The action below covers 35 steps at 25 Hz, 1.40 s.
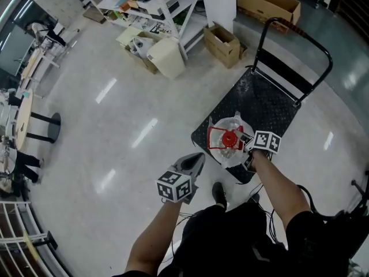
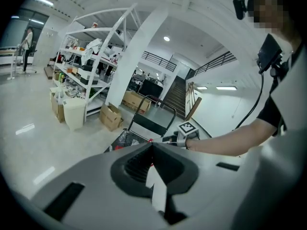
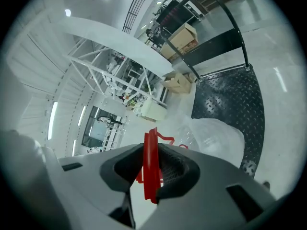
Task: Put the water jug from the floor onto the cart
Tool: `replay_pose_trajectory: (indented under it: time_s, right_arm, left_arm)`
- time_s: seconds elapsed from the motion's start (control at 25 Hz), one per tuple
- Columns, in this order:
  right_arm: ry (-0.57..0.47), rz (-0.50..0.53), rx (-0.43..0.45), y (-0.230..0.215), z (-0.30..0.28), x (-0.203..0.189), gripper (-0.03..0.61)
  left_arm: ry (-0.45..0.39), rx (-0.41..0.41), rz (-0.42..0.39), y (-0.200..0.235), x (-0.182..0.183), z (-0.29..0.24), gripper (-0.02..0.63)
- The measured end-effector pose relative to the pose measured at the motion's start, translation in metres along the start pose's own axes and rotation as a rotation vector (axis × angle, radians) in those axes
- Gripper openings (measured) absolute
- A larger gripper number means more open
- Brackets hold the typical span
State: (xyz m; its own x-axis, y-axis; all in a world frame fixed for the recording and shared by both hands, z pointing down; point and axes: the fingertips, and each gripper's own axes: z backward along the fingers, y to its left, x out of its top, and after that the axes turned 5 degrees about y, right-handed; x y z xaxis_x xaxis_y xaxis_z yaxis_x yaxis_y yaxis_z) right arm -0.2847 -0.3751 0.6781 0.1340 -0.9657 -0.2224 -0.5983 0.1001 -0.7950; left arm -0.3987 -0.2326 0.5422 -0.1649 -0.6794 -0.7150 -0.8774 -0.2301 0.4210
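The water jug [image 1: 230, 140] is clear plastic with a red cap and a red carrying handle [image 3: 149, 162]. It is over the near corner of the black flat cart [image 1: 265, 97]; whether it rests on the deck I cannot tell. My right gripper [image 1: 249, 149] is shut on that red handle, which stands upright between the jaws in the right gripper view, with the jug's body [image 3: 211, 133] beyond them. My left gripper [image 1: 196, 159] hangs over bare floor left of the cart, jaws shut with nothing in them. The left gripper view shows the cart [image 2: 151, 123] ahead.
The cart's upright push bar [image 1: 300, 39] stands at its far end. Cardboard boxes [image 1: 222, 44] and a white bin [image 1: 167, 56] sit by the metal shelving [image 1: 144, 4] at the back. A round table [image 1: 23, 114] is at the far left. My shoe [image 1: 218, 194] is near the cart.
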Motion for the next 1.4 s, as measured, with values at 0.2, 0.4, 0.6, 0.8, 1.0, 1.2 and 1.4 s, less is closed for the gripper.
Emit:
replay_pose_trajectory:
  time_s: [0.2,0.4,0.6,0.8,1.0,1.2,1.4]
  right_arm:
    - [0.000,-0.014,-0.024,-0.024,0.008,0.002,0.091]
    - [-0.010,-0.049,-0.081,-0.053,0.030,0.013,0.091]
    - [-0.031,-0.033,-0.187,-0.088,0.054,0.011,0.092]
    - [-0.038,-0.041,-0.181,-0.104,0.060,0.009,0.101]
    - [-0.063,0.023,-0.224,-0.107,0.081,0.013,0.135]
    - [-0.164,0.046,-0.237,-0.107,0.157,0.032,0.135]
    - [-0.301,0.217,-0.189,-0.068,0.252,0.060,0.130]
  left_arm:
    - [0.015,-0.047,-0.030,-0.012,-0.005,-0.004,0.002]
    - [0.029,-0.056,-0.018,-0.020,-0.009,-0.013,0.002]
    - [0.045,-0.085,-0.040,-0.038,-0.007,-0.021,0.002]
    - [0.056,-0.091,-0.050,-0.054,-0.012,-0.030,0.002]
    - [0.032,-0.097,-0.047,-0.062,0.001,-0.027,0.002]
    - [0.005,-0.153,-0.099,-0.102,0.021,-0.040,0.001]
    - [-0.028,-0.247,-0.179,-0.160,0.052,-0.060,0.002]
